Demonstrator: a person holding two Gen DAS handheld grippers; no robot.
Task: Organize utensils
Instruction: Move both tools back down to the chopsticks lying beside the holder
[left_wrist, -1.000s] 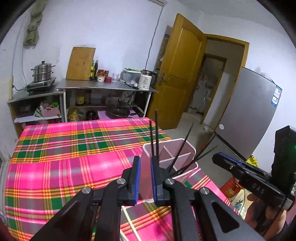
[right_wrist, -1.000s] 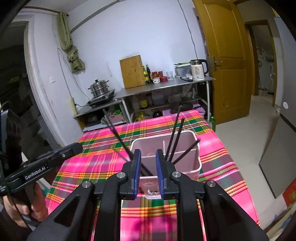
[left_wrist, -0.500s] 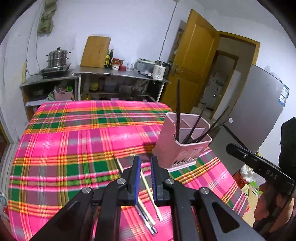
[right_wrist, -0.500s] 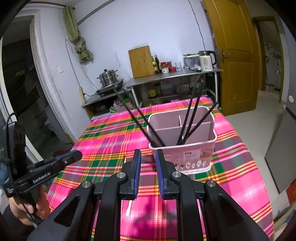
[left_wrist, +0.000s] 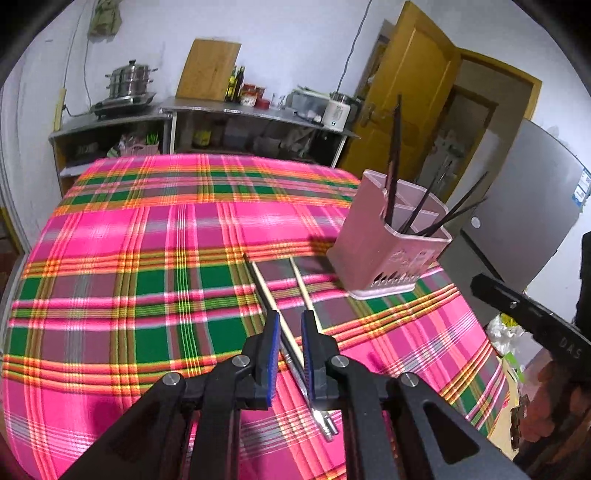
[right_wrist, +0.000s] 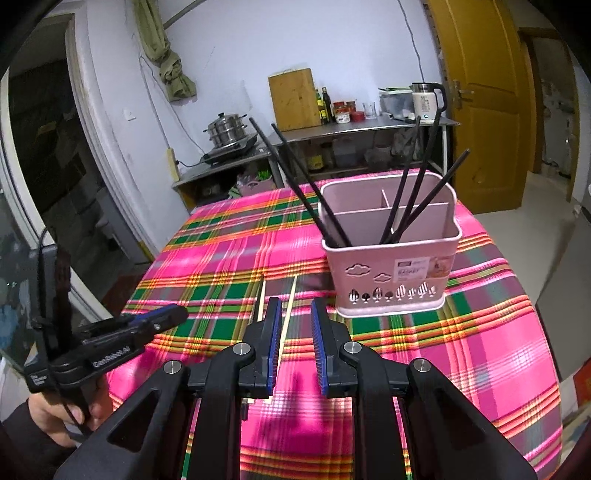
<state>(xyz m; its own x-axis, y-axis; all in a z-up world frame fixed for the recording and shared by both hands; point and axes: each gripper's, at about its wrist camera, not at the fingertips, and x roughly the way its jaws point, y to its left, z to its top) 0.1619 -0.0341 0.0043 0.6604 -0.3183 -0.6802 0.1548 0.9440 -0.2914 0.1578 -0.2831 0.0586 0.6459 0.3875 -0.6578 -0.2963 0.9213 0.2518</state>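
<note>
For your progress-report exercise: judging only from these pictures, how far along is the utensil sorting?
Done: five black chopsticks stand in the pink holder. In hand: nothing; the left hand-held gripper and right hand-held gripper are both open above the cloth. Left: two pale chopsticks and what looks like a metal utensil lie beside the holder.

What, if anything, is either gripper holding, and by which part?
Nothing. The left gripper and right gripper are both open and empty, above the light chopsticks lying on the tablecloth.

Both wrist views look down close over the plaid table (left_wrist: 147, 258); both share the pink caddy (right_wrist: 391, 266).
</note>
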